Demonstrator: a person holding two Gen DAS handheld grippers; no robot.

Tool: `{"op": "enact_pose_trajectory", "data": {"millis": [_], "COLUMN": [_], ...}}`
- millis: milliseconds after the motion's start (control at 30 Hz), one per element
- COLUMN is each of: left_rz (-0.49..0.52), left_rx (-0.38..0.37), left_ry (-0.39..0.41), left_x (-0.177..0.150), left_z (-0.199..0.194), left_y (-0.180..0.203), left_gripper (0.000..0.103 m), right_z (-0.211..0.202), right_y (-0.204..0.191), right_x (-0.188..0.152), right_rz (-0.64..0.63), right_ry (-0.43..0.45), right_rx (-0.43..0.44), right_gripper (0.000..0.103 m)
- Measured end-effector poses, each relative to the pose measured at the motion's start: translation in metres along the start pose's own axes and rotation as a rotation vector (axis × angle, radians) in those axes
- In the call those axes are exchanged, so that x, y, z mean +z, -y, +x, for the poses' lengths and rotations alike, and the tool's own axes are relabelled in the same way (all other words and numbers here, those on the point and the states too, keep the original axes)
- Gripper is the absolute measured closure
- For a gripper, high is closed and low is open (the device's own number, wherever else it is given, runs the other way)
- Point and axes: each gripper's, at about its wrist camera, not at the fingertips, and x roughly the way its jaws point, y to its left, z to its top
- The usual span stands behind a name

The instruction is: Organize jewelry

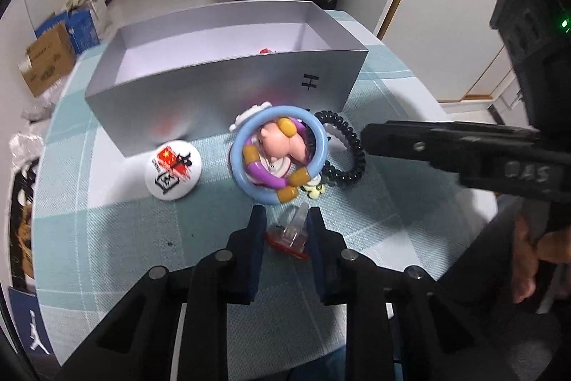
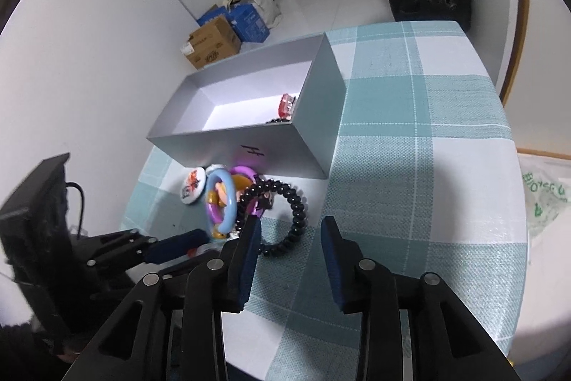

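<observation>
Clear red clip point(image 1: 291, 232) clamped in left hand-held gripper point(image 1: 285, 220); right hand-held gripper point(image 2: 291, 231) apart, empty.

The table point(image 2: 410, 138) wears a teal-and-white check cloth. The box point(image 1: 214, 95) is silver-grey outside, pale white within. The round badge point(image 1: 173, 169) is white with red and black print. The ring point(image 1: 249, 138) is light blue, the coiled hair tie point(image 2: 291, 202) black, and the clip point(image 1: 291, 231) clear with red.
</observation>
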Motion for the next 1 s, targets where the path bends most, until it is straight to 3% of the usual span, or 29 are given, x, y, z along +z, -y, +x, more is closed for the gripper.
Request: {"op": "enact_pose_trajectory", "data": {"millis": [300,400,500,600,867,1000], "left_rz": [-0.118,-0.156,-0.186,-0.209,-0.227,-0.229], "left_rx": [-0.11,-0.127,-0.128,-0.128,-0.14,-0.134], "left_ry": [0.011,0.036,0.057,0.061,0.108,0.139], "left_x": [-0.005,-0.004,-0.002,-0.002,0.003,0.005], "left_z": [-0.016,-0.024,-0.03,-0.03,-0.04,-0.048], "left_y": [-0.025,-0.032,-0.038,-0.045,-0.047,-0.047], "left_gripper": [0.085,0.085,0.085,0.085,0.085,0.085], "right_z": [0.023,0.028,0.03,0.029,0.015,-0.002], "right_y": [-0.024,-0.032,-0.037,-0.036,-0.034,-0.032], "right_x": [0.002,0.001,0.0,-0.002,-0.004,-0.004], "right_rz": [-0.161,-0.207,-0.249,-0.251,-0.234,-0.191], "right_ry": [-0.021,-0.028,-0.032,-0.036,0.001,0.045], "right_rx": [-0.146,-0.175,-0.212,-0.207,-0.224,-0.176], "right_gripper": [0.069,0.074,0.087,0.094,0.094,0.094]}}
